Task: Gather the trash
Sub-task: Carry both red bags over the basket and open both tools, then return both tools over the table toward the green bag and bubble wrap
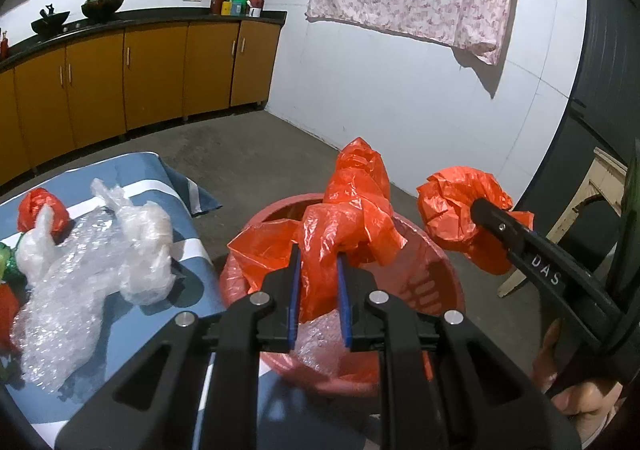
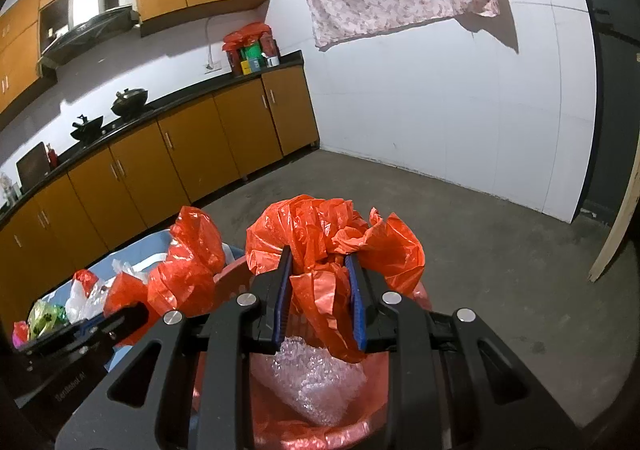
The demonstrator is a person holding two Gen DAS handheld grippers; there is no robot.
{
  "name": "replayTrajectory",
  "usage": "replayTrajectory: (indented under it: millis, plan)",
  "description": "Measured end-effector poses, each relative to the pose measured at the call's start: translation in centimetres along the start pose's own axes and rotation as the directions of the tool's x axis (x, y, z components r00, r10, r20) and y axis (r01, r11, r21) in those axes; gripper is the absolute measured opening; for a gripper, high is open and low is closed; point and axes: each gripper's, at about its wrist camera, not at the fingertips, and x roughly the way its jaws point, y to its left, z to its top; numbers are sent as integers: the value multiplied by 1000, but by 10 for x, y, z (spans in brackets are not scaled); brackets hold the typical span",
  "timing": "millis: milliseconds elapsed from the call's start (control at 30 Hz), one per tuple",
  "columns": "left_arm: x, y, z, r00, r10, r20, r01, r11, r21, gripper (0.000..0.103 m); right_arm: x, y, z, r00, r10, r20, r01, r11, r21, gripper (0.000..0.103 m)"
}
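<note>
The red trash-bag liner (image 1: 352, 218) sits in the red bin (image 1: 432, 274) on the floor, with the left gripper (image 1: 318, 250) pinched on 1 gathered edge and the right gripper (image 2: 318, 262) clamped on the other bunch. It looks thin, light and slippery, likely to tear, so bunched rim folds are the safest hold. Only the left wrist view shows the bubble wrap (image 1: 80, 282) still on the blue table (image 1: 192, 290), while the right view looks down on bubble wrap already inside.
</note>
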Motion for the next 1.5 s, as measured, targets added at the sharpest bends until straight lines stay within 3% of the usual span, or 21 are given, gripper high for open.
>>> replayTrajectory:
  millis: [100,200,333,400,567,667,800,1033,1300,1433,1500]
  plan:
    - [8,1,0,1000,-2,-14,2,1000,-9,22,4,-2,3,1000,11,1,-11,1000,16,31]
    - [12,5,-2,1000,3,-26,-4,1000,-23,32,6,-4,3,1000,14,-1,-14,1000,17,44]
    - [9,17,-5,999,24,-36,-26,999,-46,40,1,-7,1,1000,8,5,-8,1000,27,60]
    - [3,23,-7,999,42,-34,-44,997,-60,48,-1,-8,1,1000,4,8,-5,1000,23,65]
    - [-23,38,-13,993,121,5,-120,990,-69,74,-13,2,-2,999,-28,29,30,999,-45,92]
    - [-45,47,-20,981,189,30,-187,981,-58,85,-20,12,-4,998,-42,42,46,994,-102,96]
    - [-73,57,-29,965,257,52,-255,966,-46,91,-28,33,-7,999,-21,48,28,988,-150,97]
    - [-133,95,-54,912,402,84,-396,915,-82,93,-36,71,-15,998,67,13,-63,979,-195,97]
    - [-181,150,-80,817,570,91,-560,821,-112,93,-46,120,-37,987,157,-27,-158,951,-264,97]
    - [-184,176,-81,794,603,79,-589,795,-146,93,-48,134,-45,984,173,-43,-178,942,-283,97]
    - [-177,187,-77,793,606,62,-593,791,-149,91,-47,138,-48,983,177,-55,-185,941,-282,97]
